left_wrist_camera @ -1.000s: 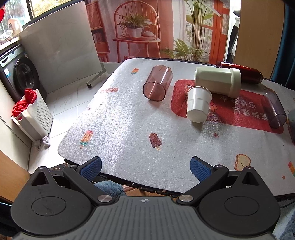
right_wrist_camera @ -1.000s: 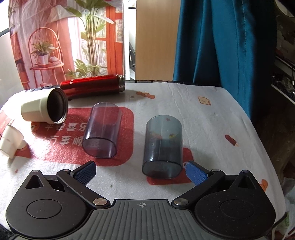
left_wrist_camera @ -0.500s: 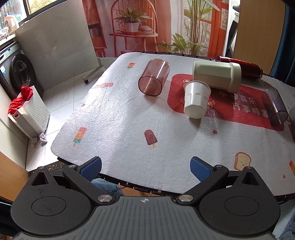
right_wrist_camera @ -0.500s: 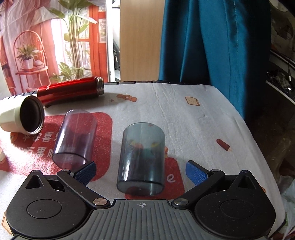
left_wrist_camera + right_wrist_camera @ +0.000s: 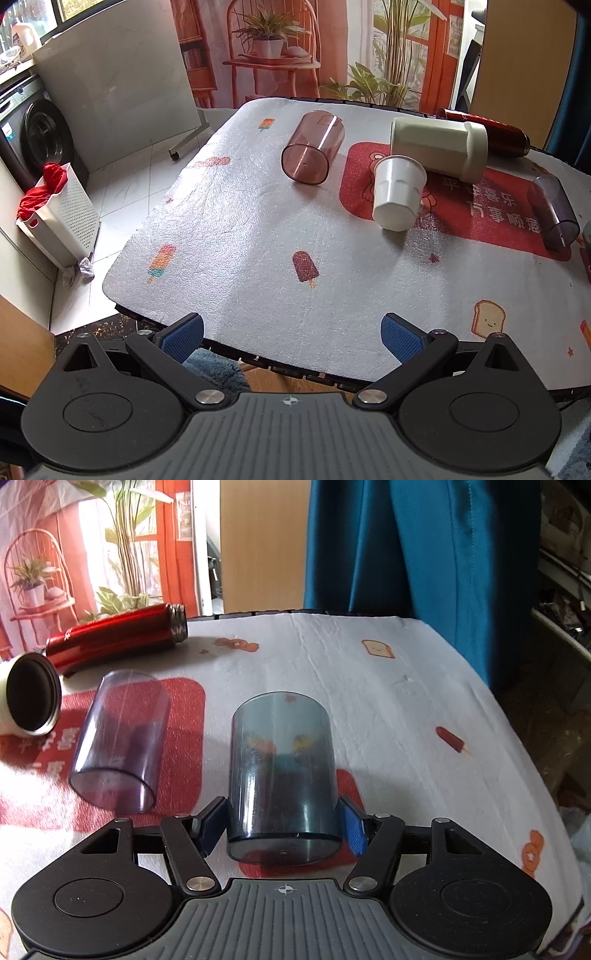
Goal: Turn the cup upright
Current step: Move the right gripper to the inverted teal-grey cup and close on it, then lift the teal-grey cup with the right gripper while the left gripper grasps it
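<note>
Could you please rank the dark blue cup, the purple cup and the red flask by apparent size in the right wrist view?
1. dark blue cup, though nearest the camera
2. purple cup
3. red flask, farthest, so true size unsure

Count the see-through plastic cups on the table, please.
3: a pink cup lying at the far left, a purple cup lying on the red mat, a blue cup between the right gripper's pads.

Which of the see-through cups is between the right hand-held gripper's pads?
The dark blue-grey cup: the right hand-held gripper has a pad on each side near its base. The purple cup lies beside it, ungripped.
</note>
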{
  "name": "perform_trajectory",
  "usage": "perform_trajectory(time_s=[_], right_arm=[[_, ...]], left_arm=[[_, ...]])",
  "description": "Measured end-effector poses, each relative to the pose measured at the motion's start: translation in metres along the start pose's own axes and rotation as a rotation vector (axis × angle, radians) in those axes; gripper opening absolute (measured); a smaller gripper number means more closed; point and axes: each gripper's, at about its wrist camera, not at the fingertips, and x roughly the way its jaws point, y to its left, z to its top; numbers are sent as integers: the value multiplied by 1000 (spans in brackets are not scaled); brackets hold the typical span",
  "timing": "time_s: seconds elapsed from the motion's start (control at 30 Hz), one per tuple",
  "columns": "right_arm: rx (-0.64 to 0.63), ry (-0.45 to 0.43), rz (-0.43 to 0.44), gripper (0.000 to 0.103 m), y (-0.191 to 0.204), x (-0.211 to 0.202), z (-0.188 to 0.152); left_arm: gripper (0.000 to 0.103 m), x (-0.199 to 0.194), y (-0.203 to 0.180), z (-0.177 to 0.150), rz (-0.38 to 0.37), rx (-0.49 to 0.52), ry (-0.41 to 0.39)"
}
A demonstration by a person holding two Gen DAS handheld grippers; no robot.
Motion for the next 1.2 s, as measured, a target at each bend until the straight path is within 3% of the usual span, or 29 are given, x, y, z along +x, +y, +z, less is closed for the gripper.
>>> perform_trajectory(time_s=[0.27, 0.5, 0.73, 0.97, 1.03, 1.1, 1.2], right_arm=[[-15, 84, 79, 61, 21, -37, -29], [-74, 178, 261, 61, 79, -64, -49], [-126, 163, 334, 60, 142, -66, -48], [-128, 162, 399, 62, 161, -69, -49], [-133, 151, 424, 65, 160, -74, -50], [-141, 135, 447, 81, 155, -82, -49], [-152, 96, 452, 83, 146, -97, -46]], left_arm=[[103, 0, 1, -3, -2, -2, 16], [103, -4, 2, -7, -13, -8, 8], [103, -11, 13, -10, -1, -38, -6], [103, -10, 17, -10, 1, -62, 6], [103, -11, 15, -10, 0, -57, 4], [103, -11, 13, -9, 0, -53, 8], [103, -10, 9, -6, -1, -49, 17]])
